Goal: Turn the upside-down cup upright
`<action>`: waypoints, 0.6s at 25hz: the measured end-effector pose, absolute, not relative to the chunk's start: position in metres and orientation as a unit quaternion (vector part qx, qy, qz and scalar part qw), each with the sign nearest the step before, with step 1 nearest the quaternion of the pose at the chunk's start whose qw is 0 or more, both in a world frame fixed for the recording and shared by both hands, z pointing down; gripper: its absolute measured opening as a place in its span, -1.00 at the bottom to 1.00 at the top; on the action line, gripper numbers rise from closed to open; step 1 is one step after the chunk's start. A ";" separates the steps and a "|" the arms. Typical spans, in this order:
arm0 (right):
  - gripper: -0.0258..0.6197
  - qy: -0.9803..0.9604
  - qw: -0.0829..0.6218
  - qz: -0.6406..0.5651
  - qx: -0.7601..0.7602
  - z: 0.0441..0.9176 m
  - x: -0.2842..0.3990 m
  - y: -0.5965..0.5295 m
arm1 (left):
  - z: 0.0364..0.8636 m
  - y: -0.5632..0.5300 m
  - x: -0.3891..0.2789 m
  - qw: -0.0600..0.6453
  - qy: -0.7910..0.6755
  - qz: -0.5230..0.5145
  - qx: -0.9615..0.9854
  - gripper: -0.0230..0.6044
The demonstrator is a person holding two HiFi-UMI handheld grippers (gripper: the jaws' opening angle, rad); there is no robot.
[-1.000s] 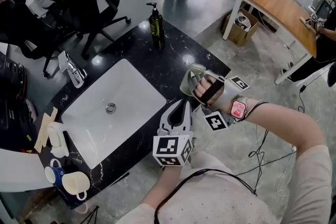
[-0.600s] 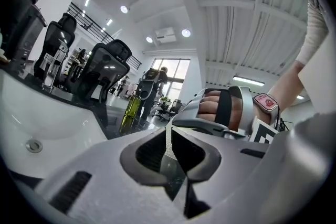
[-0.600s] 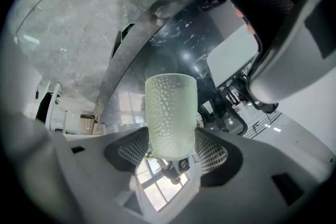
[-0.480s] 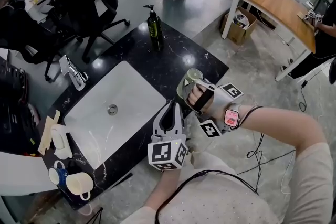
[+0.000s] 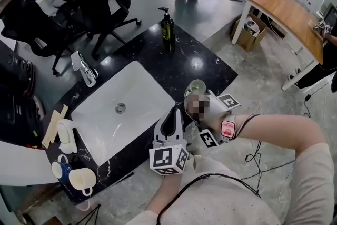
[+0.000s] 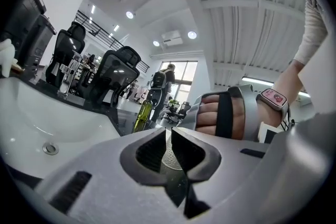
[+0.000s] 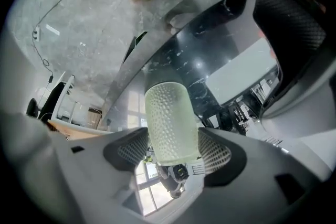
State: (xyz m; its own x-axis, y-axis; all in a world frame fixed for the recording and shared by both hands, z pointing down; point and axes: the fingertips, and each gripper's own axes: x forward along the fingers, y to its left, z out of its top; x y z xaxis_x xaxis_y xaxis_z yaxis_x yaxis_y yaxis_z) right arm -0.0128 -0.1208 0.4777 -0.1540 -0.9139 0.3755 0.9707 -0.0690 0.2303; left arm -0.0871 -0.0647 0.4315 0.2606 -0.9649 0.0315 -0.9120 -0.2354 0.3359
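Over the black marble counter [image 5: 176, 68], we gripped the pale-green dimpled glass cup [image 7: 169, 113] between the wide-spread jaws of our right gripper [image 7: 172, 140].

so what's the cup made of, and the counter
Cup: pale green, translucent, dimpled all over; glass or hard plastic, can't tell which. Counter: glossy black with white veins and light glare; it looks like polished marble or a stone imitation.
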 end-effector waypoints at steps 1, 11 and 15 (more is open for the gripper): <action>-0.06 -0.219 0.649 -0.725 -0.070 0.478 -0.014 -0.120 | 0.431 -0.065 -0.089 0.146 -0.604 -0.092 0.779 -0.81; 0.04 -0.272 0.652 -0.699 -0.109 0.483 -0.022 -0.103 | 0.421 -0.073 -0.099 0.137 -0.611 -0.083 0.776 -0.81; 0.09 -0.300 0.642 -0.698 -0.101 0.475 -0.028 -0.097 | 0.416 -0.074 -0.102 0.127 -0.613 -0.075 0.776 -0.81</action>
State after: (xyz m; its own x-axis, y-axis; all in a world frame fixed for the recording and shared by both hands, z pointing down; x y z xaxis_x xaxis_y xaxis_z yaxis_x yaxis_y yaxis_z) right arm -0.0279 -0.0967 0.4748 -0.1562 -0.8358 0.5264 0.9569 0.0040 0.2903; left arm -0.1018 -0.0742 0.4161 0.2362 -0.9709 0.0390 -0.9329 -0.2153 0.2886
